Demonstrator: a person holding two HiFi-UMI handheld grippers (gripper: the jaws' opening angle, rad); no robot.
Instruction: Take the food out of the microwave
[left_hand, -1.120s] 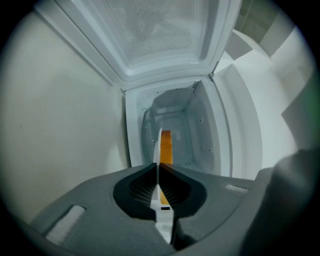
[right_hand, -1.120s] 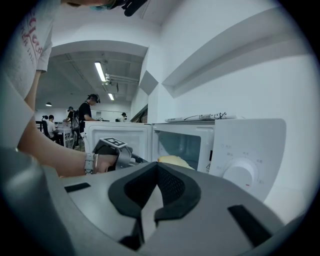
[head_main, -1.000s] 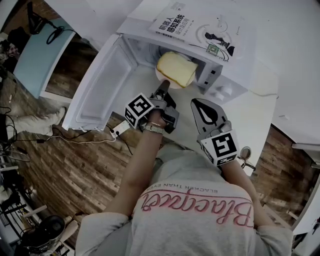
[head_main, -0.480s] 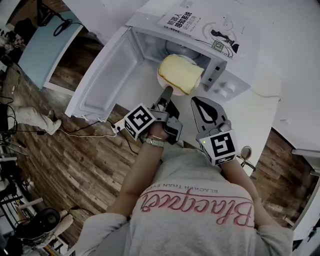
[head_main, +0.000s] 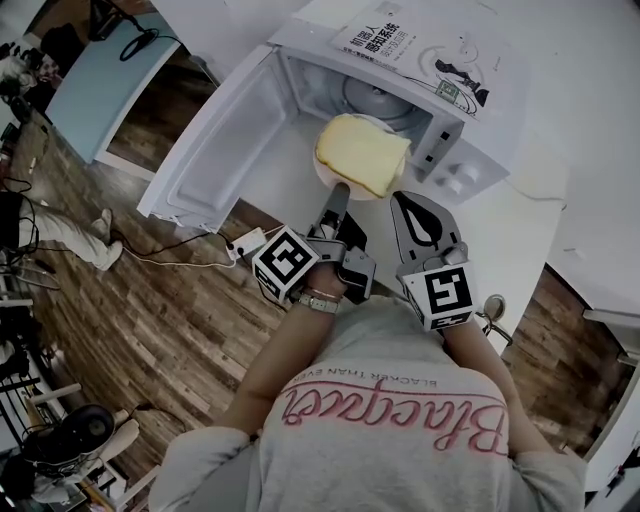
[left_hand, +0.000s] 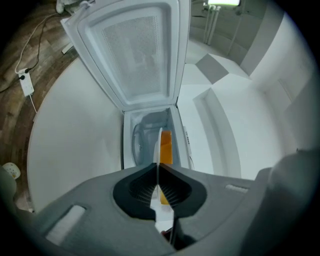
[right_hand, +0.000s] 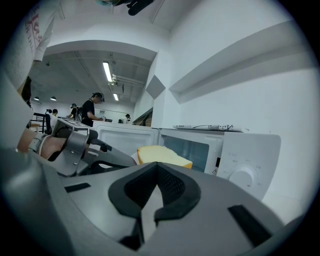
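Observation:
A yellow slice of bread (head_main: 362, 152) lies on a small white plate (head_main: 324, 172), held in front of the open microwave (head_main: 466, 165). My left gripper (head_main: 339, 193) is shut on the plate's near rim. In the left gripper view the plate (left_hand: 158, 145) shows edge-on between the jaws, with the bread (left_hand: 166, 146) to its right and the microwave door (left_hand: 135, 50) beyond. My right gripper (head_main: 407, 200) hangs shut and empty just right of the plate, before the control panel. From the right gripper view, the bread (right_hand: 162, 156) sits beyond my right gripper (right_hand: 156, 172).
The door (head_main: 215, 150) swings wide open to the left. A book (head_main: 420, 50) lies on top of the microwave. A power strip (head_main: 247, 243) and cable lie on the wooden floor below. People stand far off (right_hand: 92, 111) in the room.
The left gripper has drawn the plate with the bread out of the microwave's opening toward me and slightly up. The right gripper has stayed in place.

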